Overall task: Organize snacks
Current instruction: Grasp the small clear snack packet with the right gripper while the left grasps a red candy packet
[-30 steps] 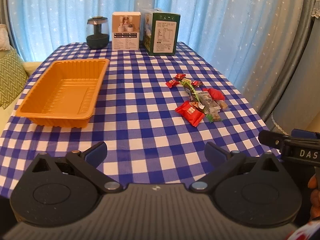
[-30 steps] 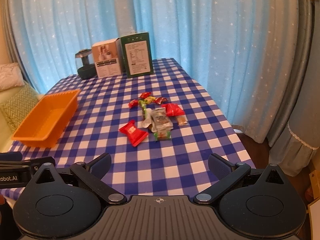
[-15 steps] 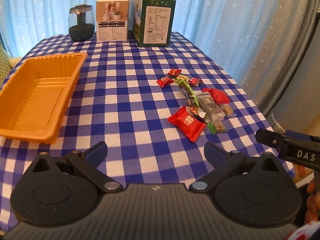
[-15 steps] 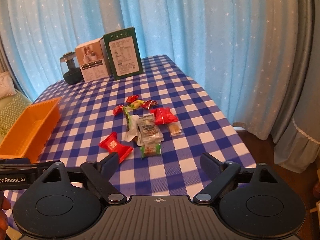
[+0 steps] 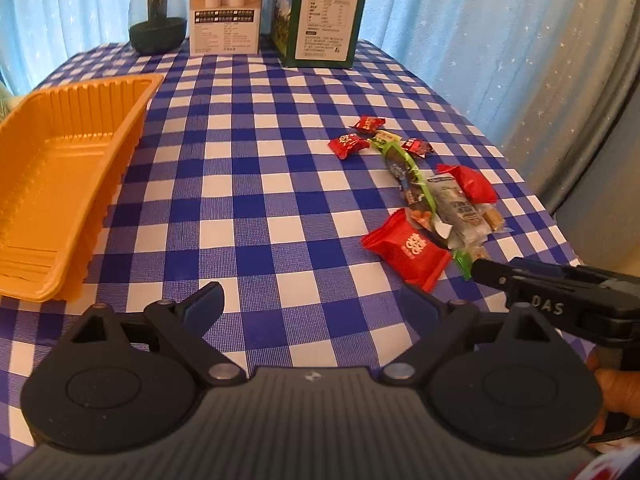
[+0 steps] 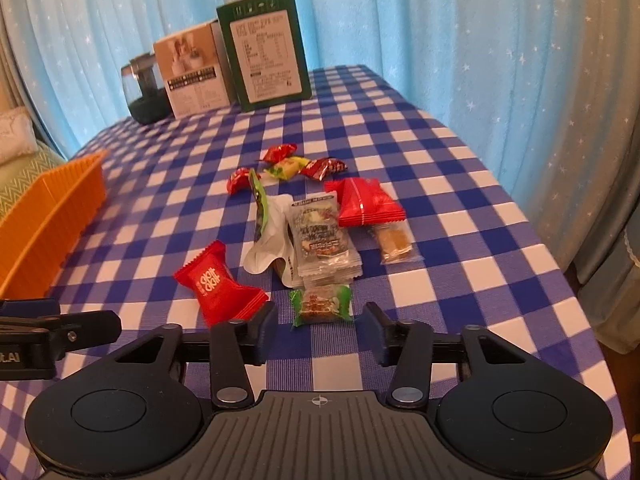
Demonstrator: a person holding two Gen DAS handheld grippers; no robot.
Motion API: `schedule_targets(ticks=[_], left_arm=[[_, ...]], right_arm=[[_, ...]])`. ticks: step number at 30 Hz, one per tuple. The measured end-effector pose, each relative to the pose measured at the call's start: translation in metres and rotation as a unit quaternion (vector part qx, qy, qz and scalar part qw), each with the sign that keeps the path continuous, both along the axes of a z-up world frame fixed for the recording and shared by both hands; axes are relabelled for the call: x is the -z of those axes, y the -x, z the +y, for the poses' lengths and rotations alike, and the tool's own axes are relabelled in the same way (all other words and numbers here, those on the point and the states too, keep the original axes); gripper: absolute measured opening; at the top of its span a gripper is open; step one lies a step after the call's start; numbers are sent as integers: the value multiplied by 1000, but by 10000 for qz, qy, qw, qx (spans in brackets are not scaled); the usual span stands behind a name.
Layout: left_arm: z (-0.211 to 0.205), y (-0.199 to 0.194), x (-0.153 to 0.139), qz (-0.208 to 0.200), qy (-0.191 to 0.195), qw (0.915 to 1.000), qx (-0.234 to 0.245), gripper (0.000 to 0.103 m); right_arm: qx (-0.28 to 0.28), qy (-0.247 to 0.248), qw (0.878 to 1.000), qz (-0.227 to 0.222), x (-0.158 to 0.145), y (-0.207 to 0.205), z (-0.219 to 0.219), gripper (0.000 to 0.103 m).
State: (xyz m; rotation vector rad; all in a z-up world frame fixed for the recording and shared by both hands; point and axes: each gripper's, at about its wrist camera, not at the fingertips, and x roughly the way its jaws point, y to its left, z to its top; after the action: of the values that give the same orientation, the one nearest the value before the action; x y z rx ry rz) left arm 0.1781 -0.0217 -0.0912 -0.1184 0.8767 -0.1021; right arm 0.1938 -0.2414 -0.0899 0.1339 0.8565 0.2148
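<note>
Orange tray (image 5: 60, 184) bare inside; snack packets (image 6: 320, 232) loose on checked tablecloth (image 5: 256, 184)

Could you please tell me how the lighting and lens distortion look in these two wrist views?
Left wrist view: backlit blue curtain, fisheye bows the checked tablecloth, orange tray sharp. Right wrist view: same curved edges, dark vignette in the corners, snack pile in crisp focus.

Both wrist cameras look down and forward over a checked tablecloth (image 5: 256, 184). The left view sits nearer the orange tray (image 5: 60, 184), the right nearer the snack pile (image 6: 316, 232); both share them.
</note>
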Motion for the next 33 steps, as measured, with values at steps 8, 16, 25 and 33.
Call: schedule_targets(ticks=[8,16,25,33], left_arm=[[8,-8,11,58,196,9998,-58,93],[2,-12,16,91,398,9992,35,91],[-26,-26,12,-7,943,9953,223,69],[-46,-50,26,81,1134,9935,90,51]], right_arm=[[-102,431,9990,-28,12,-15,13,34],[44,525,9985,-155,6,-9,11,26],[581,325,9976,-163,-5,-2,-15,26],[741,162,9971,-60,-6,-4,-23,26]])
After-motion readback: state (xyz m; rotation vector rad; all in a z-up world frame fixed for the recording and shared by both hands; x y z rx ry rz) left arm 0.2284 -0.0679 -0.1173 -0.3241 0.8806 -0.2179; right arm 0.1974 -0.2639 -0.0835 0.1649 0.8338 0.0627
